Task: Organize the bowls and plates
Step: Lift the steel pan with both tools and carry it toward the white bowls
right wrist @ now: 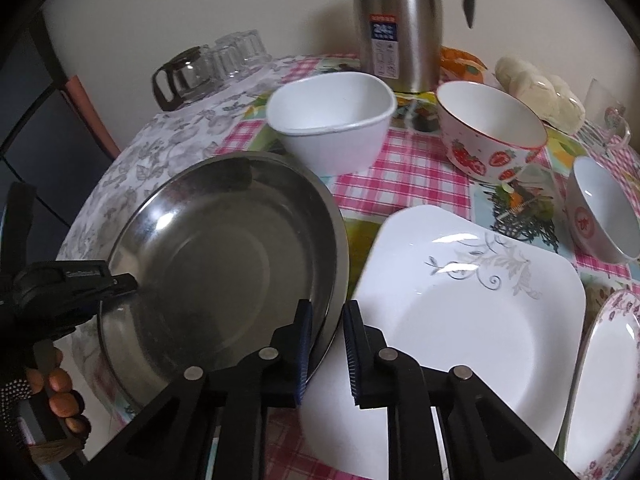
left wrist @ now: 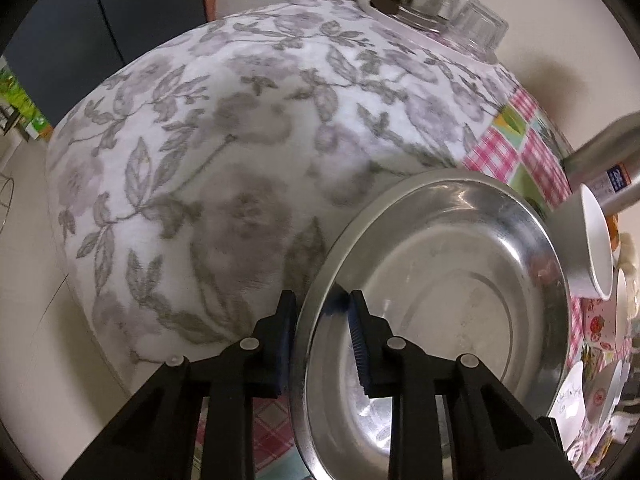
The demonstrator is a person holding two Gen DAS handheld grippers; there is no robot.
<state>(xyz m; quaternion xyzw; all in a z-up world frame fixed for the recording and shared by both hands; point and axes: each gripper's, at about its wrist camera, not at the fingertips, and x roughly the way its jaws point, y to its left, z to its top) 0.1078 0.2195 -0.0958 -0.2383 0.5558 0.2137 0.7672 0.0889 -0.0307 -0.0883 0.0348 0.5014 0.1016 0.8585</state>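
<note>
L gripper point(left wrist: 322, 328) is clamped on the near-left rim of the steel plate point(left wrist: 440, 280) — one blue pad outside the rim, the other inside on the dish face. In the R wrist view the same gripper point(right wrist: 132, 282) shows at the plate's left edge, w/ the person's hand point(right wrist: 60, 396) below it at the frame's lower left. R gripper point(right wrist: 326, 340) pinches the steel plate point(right wrist: 224, 264) at its right rim; left pad lies on the inner face, right pad just outside, jaws nearly together on the thin edge. So both grippers hold the one plate, on opposite sides. The plate looks tilted and sits over the join of the grey floral cloth point(left wrist: 200, 160) and the pink checked cloth point(right wrist: 400, 172), just beside the white square plate point(right wrist: 472, 304), whose near-left edge it overlaps. Farther right — a floral-rim plate point(right wrist: 608, 380), partly cut off. Behind: white bowl point(right wrist: 332, 120), strawberry bowl point(right wrist: 488, 136), small bowl w/ red mark point(right wrist: 600, 212). Steel flask point(right wrist: 396, 24) stands at the back, near the white bowl. Glass pot point(right wrist: 180, 76) and upturned glasses point(right wrist: 240, 52) sit on the floral cloth at back left. Buns point(right wrist: 540, 88) lie at back right.
</note>
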